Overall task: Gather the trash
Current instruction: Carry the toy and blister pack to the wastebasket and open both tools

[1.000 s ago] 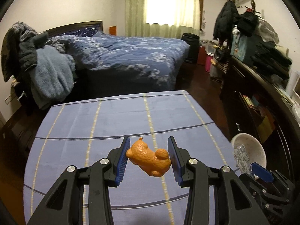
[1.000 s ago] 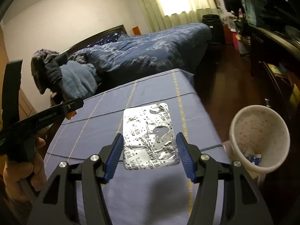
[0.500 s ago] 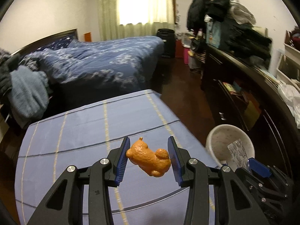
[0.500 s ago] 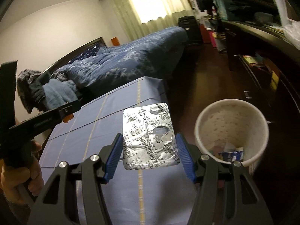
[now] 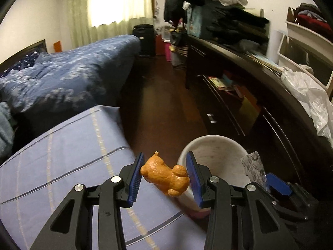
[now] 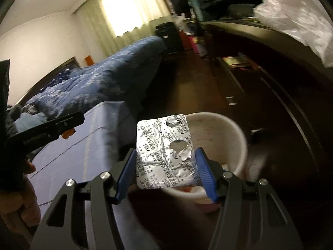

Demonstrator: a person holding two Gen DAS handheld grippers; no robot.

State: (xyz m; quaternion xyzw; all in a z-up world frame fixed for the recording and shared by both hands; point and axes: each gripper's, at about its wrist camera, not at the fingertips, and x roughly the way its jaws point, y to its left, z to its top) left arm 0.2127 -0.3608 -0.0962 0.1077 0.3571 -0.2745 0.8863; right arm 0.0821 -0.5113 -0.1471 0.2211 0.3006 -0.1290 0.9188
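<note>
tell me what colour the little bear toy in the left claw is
Orange. The bear toy shows best in the left wrist view, gripped in the left claw.

The right claw (image 6: 165, 174) grips a silver blister pack (image 6: 164, 152) by its side edges, held over the near rim of a white bin (image 6: 233, 133) standing on the dark floor (image 6: 187, 87) just beside the blue-covered worktop (image 6: 83, 150).
</note>
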